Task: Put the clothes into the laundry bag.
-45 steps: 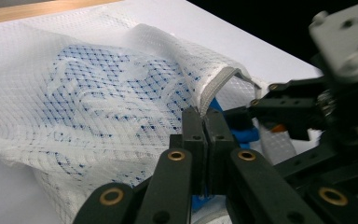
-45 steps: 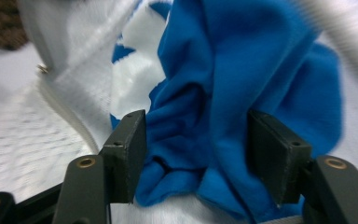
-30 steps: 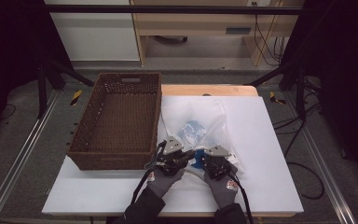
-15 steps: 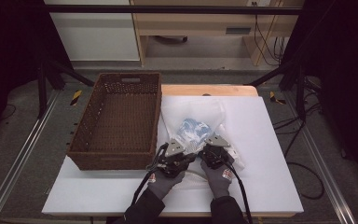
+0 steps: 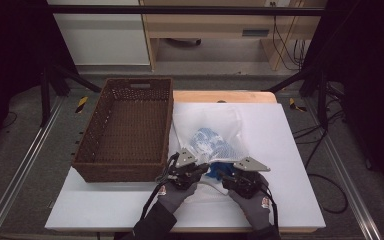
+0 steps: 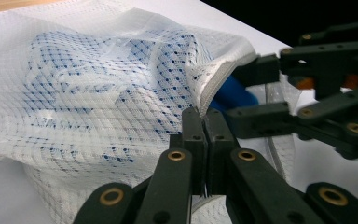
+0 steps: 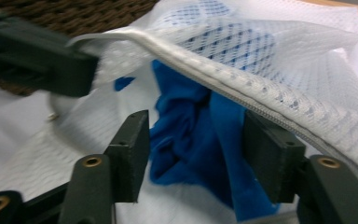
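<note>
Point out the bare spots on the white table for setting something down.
Bare: the white table right of the white mesh bag, and its near-left corner below the brown wicker basket. Crowded: the near middle, around both grippers.

A white square table [image 5: 290, 150] carries a brown woven rectangular basket [image 5: 125, 127] along its left side, and just to the right of the basket lies a white see-through mesh bag [image 5: 207, 132] with blue cloth [image 5: 215, 169] showing at its near end. Near the basket's front right corner, two grey-gloved hands hold black claws at the bag's near edge: the left claw [image 5: 202, 167] is pinched on the mesh rim, while the right claw [image 5: 221, 174], farther from the basket, has just been opening its jaws beside the blue cloth.
</note>
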`<state>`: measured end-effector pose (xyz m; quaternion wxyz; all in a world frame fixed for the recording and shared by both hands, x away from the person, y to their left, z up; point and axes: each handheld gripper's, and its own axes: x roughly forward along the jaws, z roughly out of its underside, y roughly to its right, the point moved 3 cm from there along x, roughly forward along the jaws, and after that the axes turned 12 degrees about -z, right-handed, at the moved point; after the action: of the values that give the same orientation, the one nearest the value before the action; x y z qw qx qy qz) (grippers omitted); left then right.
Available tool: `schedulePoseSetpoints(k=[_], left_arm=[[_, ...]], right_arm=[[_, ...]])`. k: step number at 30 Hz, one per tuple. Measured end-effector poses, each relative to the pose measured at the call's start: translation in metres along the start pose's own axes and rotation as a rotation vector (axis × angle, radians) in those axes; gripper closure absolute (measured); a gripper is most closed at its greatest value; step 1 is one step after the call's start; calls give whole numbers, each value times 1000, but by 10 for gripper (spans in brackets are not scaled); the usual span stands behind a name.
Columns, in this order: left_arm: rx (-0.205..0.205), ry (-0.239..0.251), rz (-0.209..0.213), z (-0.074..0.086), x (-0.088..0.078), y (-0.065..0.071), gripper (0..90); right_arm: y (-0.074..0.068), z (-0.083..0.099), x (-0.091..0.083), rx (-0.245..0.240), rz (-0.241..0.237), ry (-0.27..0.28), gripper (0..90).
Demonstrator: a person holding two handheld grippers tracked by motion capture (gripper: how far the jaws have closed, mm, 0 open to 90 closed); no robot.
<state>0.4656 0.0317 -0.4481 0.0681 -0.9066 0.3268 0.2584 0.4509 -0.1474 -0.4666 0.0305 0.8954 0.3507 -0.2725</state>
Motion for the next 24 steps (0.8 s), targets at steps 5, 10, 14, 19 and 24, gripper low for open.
schedulePoseSetpoints(k=[5, 10, 14, 19, 24], left_arm=[[3, 3, 0, -1, -1, 1, 888], [1, 7, 5, -1, -1, 2, 888], [-1, 11, 7, -1, 0, 2, 888], [1, 16, 4, -3, -3, 2, 889], [-4, 27, 15, -5, -4, 2, 889]], right_arm=[[-9, 9, 20, -14, -19, -67, 449], [-5, 16, 45, -12, 30, -115, 499], [-7, 12, 54, -59, 138, -155, 645], [1, 8, 61, -16, 170, -110, 790], [8, -5, 61, 60, 162, -14, 804]])
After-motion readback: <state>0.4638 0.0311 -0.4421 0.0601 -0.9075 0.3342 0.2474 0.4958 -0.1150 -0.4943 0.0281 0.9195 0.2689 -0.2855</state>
